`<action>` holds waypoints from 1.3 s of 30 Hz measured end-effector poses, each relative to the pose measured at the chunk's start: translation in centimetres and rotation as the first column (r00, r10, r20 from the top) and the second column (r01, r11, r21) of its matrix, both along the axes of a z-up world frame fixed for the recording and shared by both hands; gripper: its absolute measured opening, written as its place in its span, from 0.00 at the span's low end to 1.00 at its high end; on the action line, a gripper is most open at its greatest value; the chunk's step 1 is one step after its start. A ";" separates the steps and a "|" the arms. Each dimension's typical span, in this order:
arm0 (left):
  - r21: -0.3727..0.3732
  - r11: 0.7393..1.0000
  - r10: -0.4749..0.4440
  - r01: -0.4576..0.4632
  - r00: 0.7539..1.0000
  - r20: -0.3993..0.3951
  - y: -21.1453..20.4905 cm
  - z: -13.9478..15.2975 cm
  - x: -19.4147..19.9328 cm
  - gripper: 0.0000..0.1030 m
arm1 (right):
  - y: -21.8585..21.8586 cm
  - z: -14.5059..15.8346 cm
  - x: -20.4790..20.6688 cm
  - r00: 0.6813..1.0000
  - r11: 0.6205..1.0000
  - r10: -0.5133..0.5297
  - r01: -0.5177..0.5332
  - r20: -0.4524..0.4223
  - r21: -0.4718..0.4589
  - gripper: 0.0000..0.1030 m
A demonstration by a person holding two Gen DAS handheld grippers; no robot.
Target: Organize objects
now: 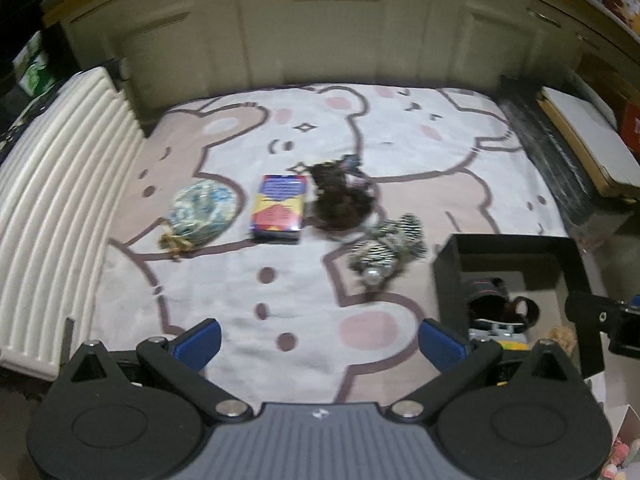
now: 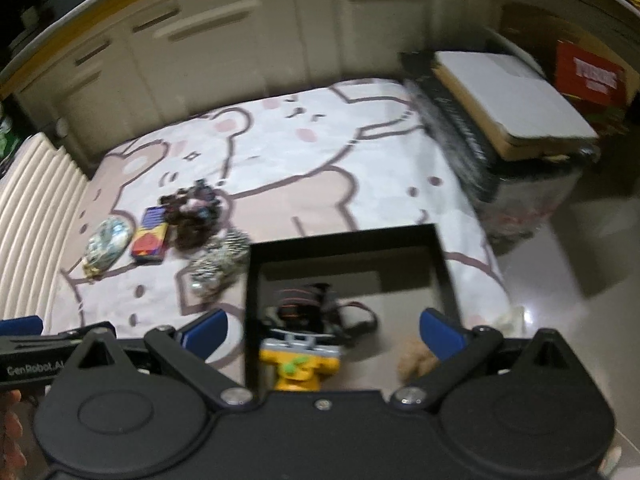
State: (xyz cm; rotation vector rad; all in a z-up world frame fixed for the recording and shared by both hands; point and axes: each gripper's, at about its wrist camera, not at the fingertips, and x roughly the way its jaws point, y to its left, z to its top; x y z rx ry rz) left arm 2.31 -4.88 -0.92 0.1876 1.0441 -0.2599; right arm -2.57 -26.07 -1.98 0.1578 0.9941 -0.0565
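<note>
I'm holding both grippers, left (image 1: 318,340) and right (image 2: 322,330), spread wide and empty. The right is hovering over the box (image 2: 344,236), ready for sorting; the pouch (image 1: 202,210), carton (image 1: 278,208) and pinecones (image 1: 386,246) are waiting on the rug (image 1: 420,136).

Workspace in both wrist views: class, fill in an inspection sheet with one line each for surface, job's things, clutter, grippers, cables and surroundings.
Surface: a bear-print blanket covers the work area.
Job's things: a blue-white pouch, a colourful box, a dark brown bundle and a black-and-white striped bundle lie on the blanket; a black bin at its right edge already holds a yellow toy and a dark strapped item.
Clutter: a tan fuzzy object in the bin, kind unclear.
Grippers: left gripper open, empty; right gripper open, empty, over the bin.
Cables: nothing seen.
Surroundings: cream cabinets behind, ribbed white pad left, dark crate right.
</note>
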 end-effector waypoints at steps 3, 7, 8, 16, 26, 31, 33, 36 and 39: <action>0.001 1.000 0.026 -0.026 1.000 0.010 1.7 0.2 0.3 1.00 | 1.5 0.2 0.3 1.000 1.000 0.028 -0.028 0.007 0.006 1.00; -0.005 0.998 0.061 -0.061 0.998 0.028 3.8 0.5 0.5 1.00 | 3.5 0.5 0.6 0.998 0.998 0.064 -0.065 0.016 0.008 1.00; -0.004 0.998 0.067 -0.067 0.997 0.032 4.3 0.6 0.5 1.00 | 4.0 0.6 0.6 0.997 0.997 0.074 -0.074 0.018 0.007 1.00; -0.010 0.996 0.086 -0.086 0.994 0.068 6.4 1.0 0.7 1.00 | 6.0 0.7 1.0 0.993 0.994 0.108 -0.108 0.039 0.008 1.00; -0.019 0.998 0.062 -0.060 0.993 0.104 6.7 0.4 1.5 1.00 | 6.8 0.5 2.4 0.996 0.997 0.075 -0.076 0.053 0.030 1.00; -0.015 1.000 0.029 -0.027 0.990 0.136 6.4 0.2 3.3 0.99 | 6.9 0.6 3.7 0.997 0.995 0.009 -0.017 0.072 0.103 1.00; -0.011 1.000 0.014 -0.012 0.990 0.138 6.0 0.1 4.0 0.99 | 6.8 0.4 4.5 0.997 0.989 -0.018 0.008 0.069 0.147 0.97; -0.005 1.000 -0.018 0.019 0.992 0.128 5.2 -0.4 5.2 0.97 | 6.8 -0.2 5.8 0.998 0.979 -0.051 0.040 0.046 0.200 0.94; 0.005 0.999 -0.045 0.044 0.992 0.118 4.4 -0.9 6.4 0.95 | 7.0 -0.8 7.0 0.998 0.977 -0.064 0.058 0.024 0.205 0.93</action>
